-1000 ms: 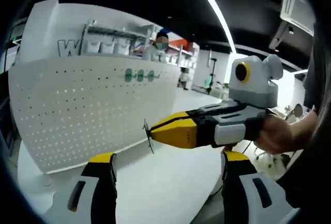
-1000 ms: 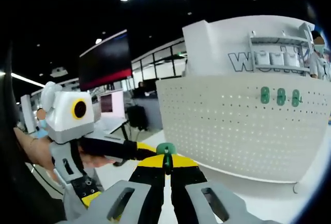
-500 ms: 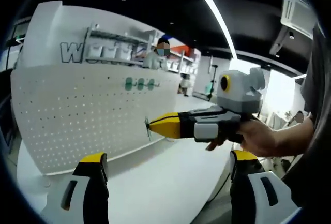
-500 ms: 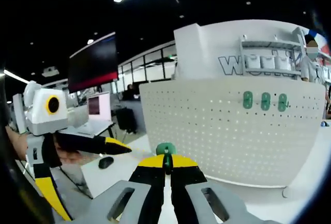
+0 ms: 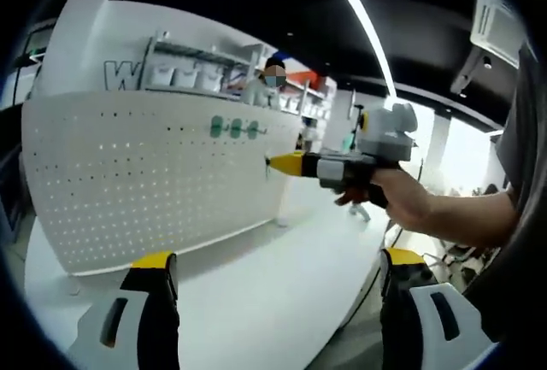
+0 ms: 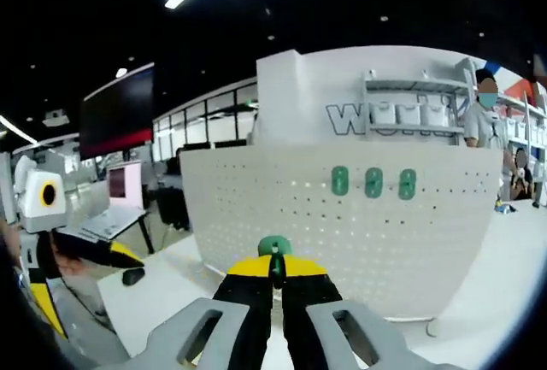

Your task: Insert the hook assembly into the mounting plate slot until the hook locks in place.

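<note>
Right gripper (image 5: 272,163) has neared pegboard (image 5: 128,173); hook (image 6: 274,246) half-hidden.

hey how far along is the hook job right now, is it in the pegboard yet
Not yet. Done: three green hooks already sit in a row on the white pegboard. In hand: the right gripper is shut on another green hook, held in front of the board but apart from it. The left gripper is open and holds nothing. Left: bring the hook to the board, push it into a slot and lock it.
</note>
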Available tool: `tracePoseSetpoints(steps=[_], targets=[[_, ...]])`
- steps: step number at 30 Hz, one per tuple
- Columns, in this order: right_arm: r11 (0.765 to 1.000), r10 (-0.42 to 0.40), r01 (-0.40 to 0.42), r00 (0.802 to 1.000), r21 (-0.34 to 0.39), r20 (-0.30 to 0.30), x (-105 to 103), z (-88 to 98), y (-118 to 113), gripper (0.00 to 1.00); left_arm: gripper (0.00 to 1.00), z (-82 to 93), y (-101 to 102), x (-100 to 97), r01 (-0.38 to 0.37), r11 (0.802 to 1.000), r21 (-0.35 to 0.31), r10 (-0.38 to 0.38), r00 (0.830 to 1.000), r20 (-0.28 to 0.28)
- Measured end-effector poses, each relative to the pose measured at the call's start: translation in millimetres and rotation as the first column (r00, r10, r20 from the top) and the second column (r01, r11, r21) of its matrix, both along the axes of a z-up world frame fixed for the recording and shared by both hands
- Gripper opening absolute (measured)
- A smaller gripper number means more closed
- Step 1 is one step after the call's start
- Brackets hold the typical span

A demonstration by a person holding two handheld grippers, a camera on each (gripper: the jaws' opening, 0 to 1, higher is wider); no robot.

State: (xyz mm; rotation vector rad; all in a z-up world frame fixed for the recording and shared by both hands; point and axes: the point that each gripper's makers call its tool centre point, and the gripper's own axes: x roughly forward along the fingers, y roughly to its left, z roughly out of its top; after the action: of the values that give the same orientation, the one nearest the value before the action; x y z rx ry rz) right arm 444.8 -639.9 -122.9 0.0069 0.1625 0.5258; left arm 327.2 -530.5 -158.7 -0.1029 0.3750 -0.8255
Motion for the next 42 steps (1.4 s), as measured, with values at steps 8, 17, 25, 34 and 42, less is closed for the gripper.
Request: tracePoseSetpoints(steps=[8, 17, 25, 34, 42], targets=[[0.993, -0.115, 0.115, 0.993, 0.007, 0.039, 29, 12.4, -49, 0.0, 1.0, 0.1, 9, 4.8, -0.026, 1.0, -0.001, 0.026, 1.0, -0.001], [0.976, -0.216, 0.216, 0.973, 0.011, 0.088, 63, 27.8, -90, 0.0, 0.98, -1.7, 16, 7.3, -0.043, 0.999, 0.006, 0.043, 0.999, -0.011], [0.958, -0.285, 0.285, 0.95, 0.022, 0.124, 88, 38.6, -114, 0.0, 0.97, -0.2, 22, 11.9, -0.063, 0.998, -0.007, 0.063, 0.998, -0.018], [0.946, -0.319, 0.324, 0.934, -0.002, 0.163, 113, 41.7, -133, 0.0, 0.97, -3.3, 30, 12.6, -0.088, 0.996, -0.006, 0.088, 0.996, -0.033], [0.932, -0.363, 0.359, 0.918, 0.051, 0.159, 137, 40.2, -151, 0.01, 0.96, -0.2, 32, 17.5, -0.113, 0.993, -0.026, 0.112, 0.993, -0.042]])
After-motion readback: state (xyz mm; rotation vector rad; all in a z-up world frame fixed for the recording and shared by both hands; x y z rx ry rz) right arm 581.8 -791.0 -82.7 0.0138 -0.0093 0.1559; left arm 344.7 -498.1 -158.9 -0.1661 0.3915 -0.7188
